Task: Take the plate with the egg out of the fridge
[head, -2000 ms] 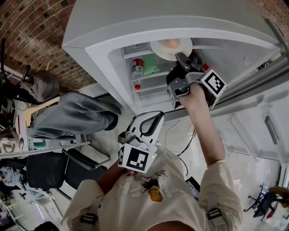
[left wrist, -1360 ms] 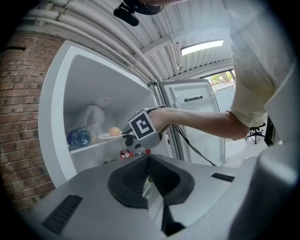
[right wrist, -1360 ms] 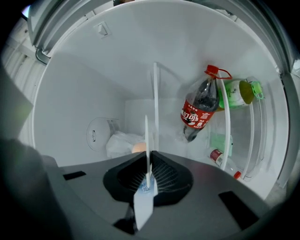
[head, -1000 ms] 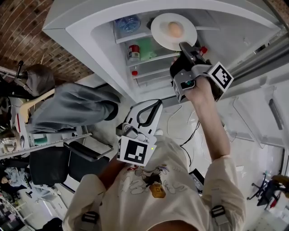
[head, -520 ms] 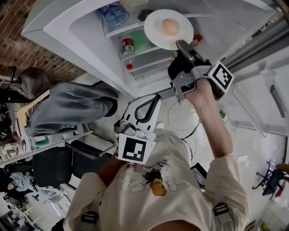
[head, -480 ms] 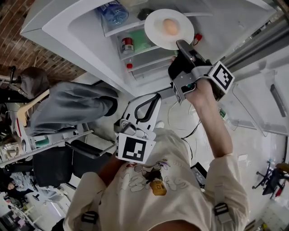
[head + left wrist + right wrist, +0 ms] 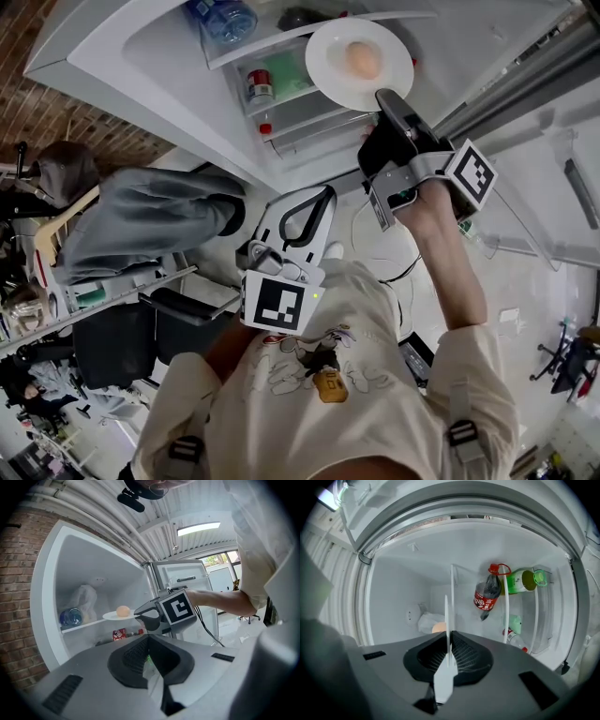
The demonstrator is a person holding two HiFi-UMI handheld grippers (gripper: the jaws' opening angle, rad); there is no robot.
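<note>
A white plate (image 7: 359,64) with a tan egg (image 7: 362,60) on it hangs in front of the open fridge (image 7: 131,56), level with its upper shelf. My right gripper (image 7: 384,97) is shut on the plate's near rim. In the right gripper view the plate (image 7: 446,613) shows edge-on between the jaws of the right gripper (image 7: 448,639), the egg (image 7: 438,628) just left of it. My left gripper (image 7: 327,193) is held low by the person's chest, shut and empty. The left gripper view looks past the left gripper (image 7: 149,640) at the plate (image 7: 117,616) and egg (image 7: 123,611).
The fridge shelves hold a water bottle (image 7: 221,17), a red can (image 7: 259,86) and a white bag (image 7: 83,597). A cola bottle (image 7: 487,595) and a green bottle (image 7: 524,580) sit in the door rack. A grey jacket (image 7: 150,230) and black chair (image 7: 112,342) stand to the left.
The right gripper has drawn the plate with the egg off the shelf and out toward the fridge opening. The left gripper has stayed by the chest.
</note>
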